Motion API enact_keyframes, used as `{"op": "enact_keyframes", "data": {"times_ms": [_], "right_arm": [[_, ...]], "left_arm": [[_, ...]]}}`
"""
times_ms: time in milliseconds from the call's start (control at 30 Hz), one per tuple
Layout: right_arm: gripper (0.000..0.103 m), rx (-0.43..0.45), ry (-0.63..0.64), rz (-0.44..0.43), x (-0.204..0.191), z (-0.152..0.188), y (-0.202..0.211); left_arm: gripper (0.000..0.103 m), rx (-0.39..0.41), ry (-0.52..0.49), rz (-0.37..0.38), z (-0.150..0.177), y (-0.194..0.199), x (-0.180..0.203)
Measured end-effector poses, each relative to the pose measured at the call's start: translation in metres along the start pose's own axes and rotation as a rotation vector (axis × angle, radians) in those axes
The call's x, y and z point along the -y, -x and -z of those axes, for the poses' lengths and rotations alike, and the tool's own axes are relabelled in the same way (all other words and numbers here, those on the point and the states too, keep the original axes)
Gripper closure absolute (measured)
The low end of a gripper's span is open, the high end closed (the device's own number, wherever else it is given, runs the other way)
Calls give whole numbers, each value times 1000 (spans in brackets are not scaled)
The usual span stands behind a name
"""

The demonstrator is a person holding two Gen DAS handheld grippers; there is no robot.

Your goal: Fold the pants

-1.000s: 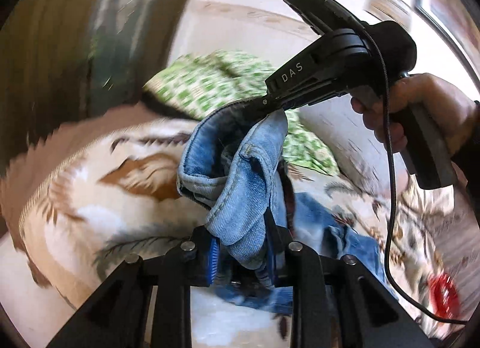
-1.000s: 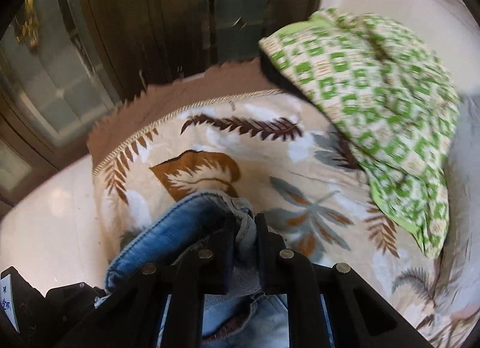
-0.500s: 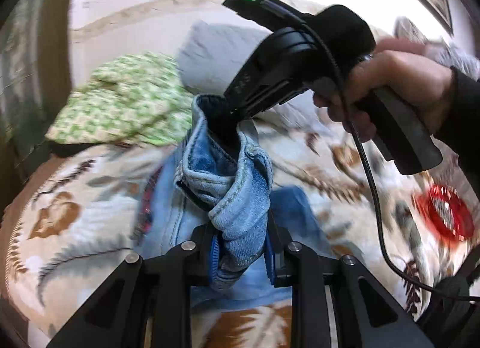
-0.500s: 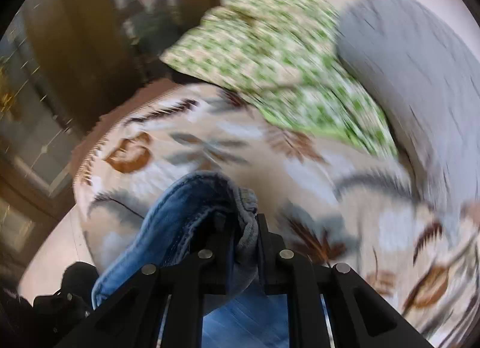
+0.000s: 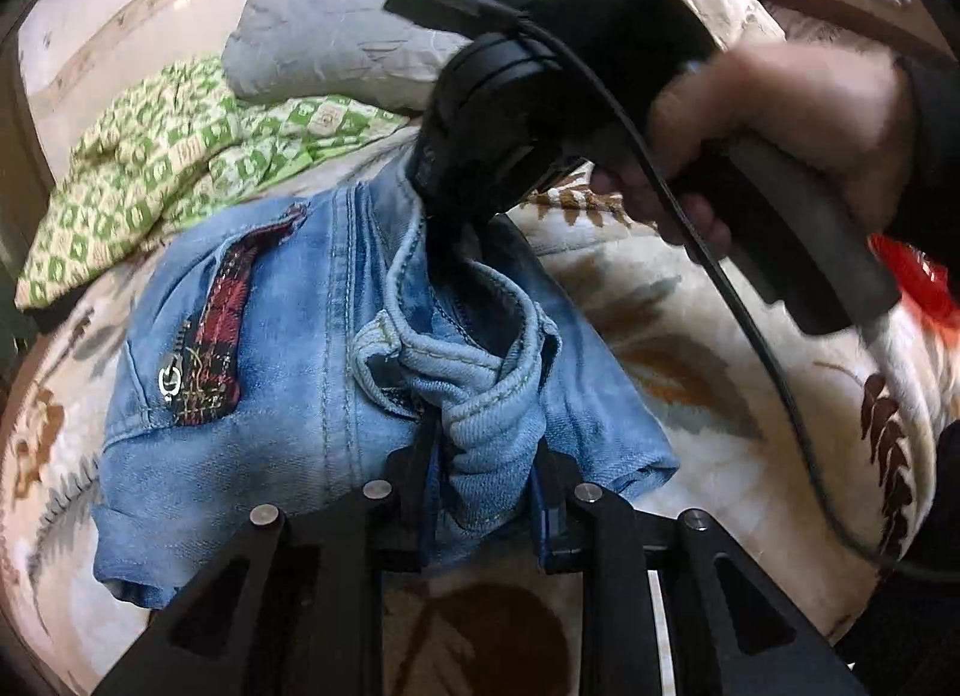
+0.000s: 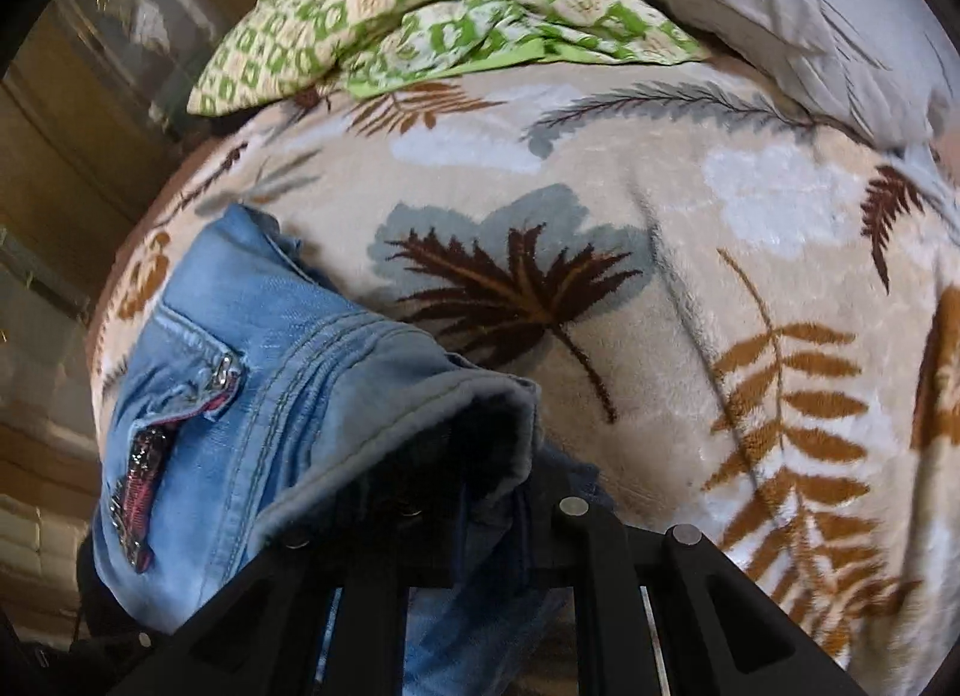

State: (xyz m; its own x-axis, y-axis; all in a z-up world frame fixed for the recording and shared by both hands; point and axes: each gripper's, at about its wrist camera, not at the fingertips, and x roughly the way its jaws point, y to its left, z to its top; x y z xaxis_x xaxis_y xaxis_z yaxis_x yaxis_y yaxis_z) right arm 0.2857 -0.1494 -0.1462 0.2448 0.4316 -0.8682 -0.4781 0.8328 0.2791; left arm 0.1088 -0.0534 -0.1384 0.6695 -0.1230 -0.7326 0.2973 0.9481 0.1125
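Light blue denim pants with a red plaid pocket trim lie spread on a leaf-patterned blanket. My left gripper is shut on a bunched fold of the waistband, low over the bed. The right gripper, held in a hand, shows in the left wrist view pinching the same band further along. In the right wrist view the right gripper is shut on the denim edge, and the pants drape to its left.
A green checked cloth and a grey pillow lie at the head of the bed. A wooden wardrobe stands left of the bed. A black cable hangs from the right gripper.
Both grippers have swung down and towards the pillow end, and the pants have gone from hanging bunched to lying spread on the blanket. Both grips held.
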Motion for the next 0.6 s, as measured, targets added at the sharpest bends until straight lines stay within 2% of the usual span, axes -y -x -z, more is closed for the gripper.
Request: {"op": "enact_keyframes", "data": {"times_ms": [333,433,467,533,567,600], "right_arm": [[89,54,29,64,-8,9,4],[83,83,60,101,-15,11,7],[75,102,79,130,-18,13,10],[50,137,103,196,-21,15,18],[30,162,114,241,-23,17,23],[29,195,119,269,-23,19,31]], "left_arm": [[79,14,-32,-26,3,1,8],[79,21,-41,-33,5,3,11],[79,24,-45,-35,6,4,12],[79,29,-48,-35,8,5,13],[79,32,-49,-35,9,6,14],[79,35,-51,-36,9,6,14]]}}
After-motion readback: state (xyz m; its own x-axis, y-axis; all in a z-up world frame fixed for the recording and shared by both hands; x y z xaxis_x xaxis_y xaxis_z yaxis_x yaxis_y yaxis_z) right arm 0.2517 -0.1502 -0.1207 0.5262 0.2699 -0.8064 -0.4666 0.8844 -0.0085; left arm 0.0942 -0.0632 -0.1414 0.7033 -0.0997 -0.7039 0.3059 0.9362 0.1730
